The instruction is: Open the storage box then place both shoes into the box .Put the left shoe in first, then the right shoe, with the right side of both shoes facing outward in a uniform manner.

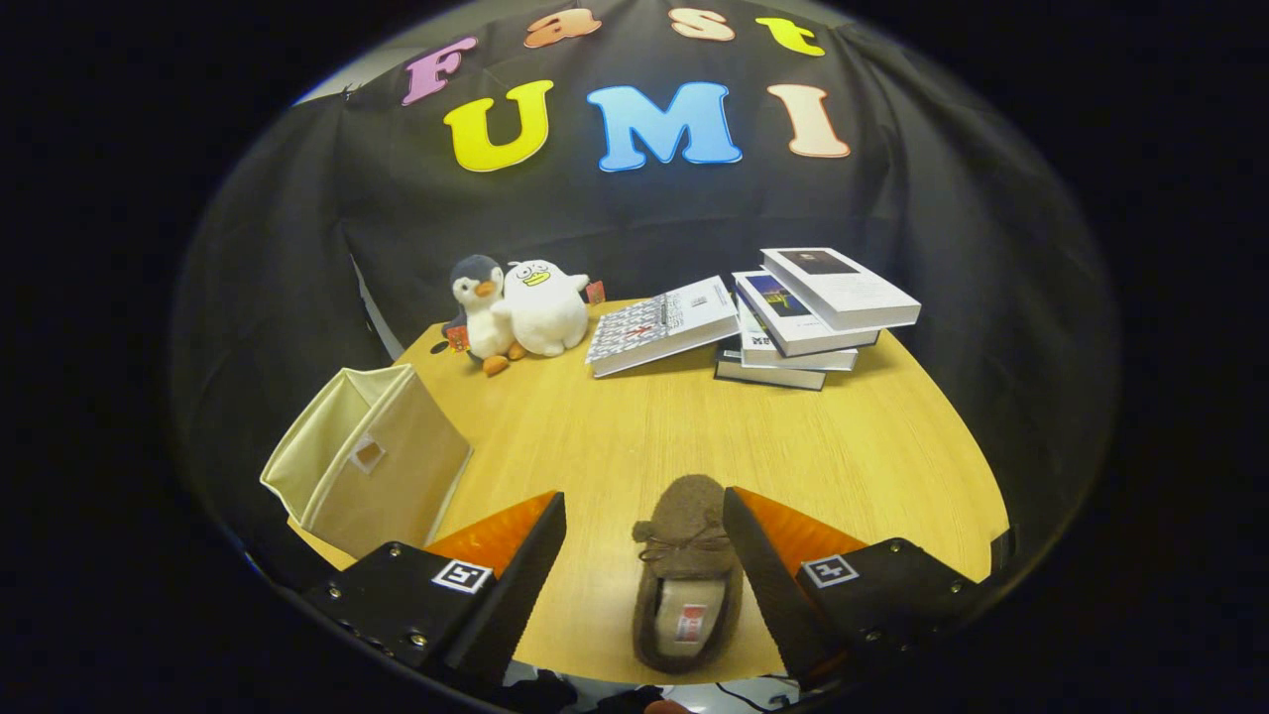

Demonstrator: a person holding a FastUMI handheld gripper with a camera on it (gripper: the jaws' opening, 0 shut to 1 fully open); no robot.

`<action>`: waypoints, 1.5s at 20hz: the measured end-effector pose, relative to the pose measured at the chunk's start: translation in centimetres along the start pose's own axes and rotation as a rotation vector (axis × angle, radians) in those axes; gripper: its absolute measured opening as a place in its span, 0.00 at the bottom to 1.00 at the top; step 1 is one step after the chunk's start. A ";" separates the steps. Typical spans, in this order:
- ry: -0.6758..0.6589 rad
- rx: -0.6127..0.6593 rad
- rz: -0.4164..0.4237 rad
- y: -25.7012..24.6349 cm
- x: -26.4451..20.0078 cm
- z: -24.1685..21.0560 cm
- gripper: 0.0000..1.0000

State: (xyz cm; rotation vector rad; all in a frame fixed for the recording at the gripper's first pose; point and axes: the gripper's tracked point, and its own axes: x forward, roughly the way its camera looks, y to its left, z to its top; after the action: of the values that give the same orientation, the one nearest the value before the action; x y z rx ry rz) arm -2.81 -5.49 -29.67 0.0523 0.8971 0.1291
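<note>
1. One cream fabric storage box (372, 466) stands at the left side of the table (793, 446), tipped with its mouth turned away to the left, well apart from the shoe.
2. Between the fingers of the hand-held gripper (644, 535) lies a brown slipper (687, 570), toe pointing away and much nearer the right finger; the fingers stand wide apart and clamp nothing.
3. Risk, as I judge it: closing from here, the right finger would meet the slipper first and push it sideways, so the grip lands skewed.
4. Beyond, two plush toys (516, 309) and a stack of books (783, 317) sit far back, out of the way.
</note>
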 end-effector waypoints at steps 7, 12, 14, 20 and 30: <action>0.085 -0.029 -0.049 -4.2 1.2 -4.4 0.98; 0.169 -0.078 -0.043 -5.4 2.4 -8.1 0.98; 0.195 -0.101 -0.050 -5.9 3.1 -9.2 0.98; 0.273 -0.099 -0.079 -6.8 5.5 -11.7 0.72; 0.313 0.093 -0.112 -5.7 5.7 -12.1 0.02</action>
State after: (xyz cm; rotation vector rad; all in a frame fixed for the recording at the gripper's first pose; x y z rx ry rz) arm -8.24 -10.52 -42.24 0.0697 1.2157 -0.0098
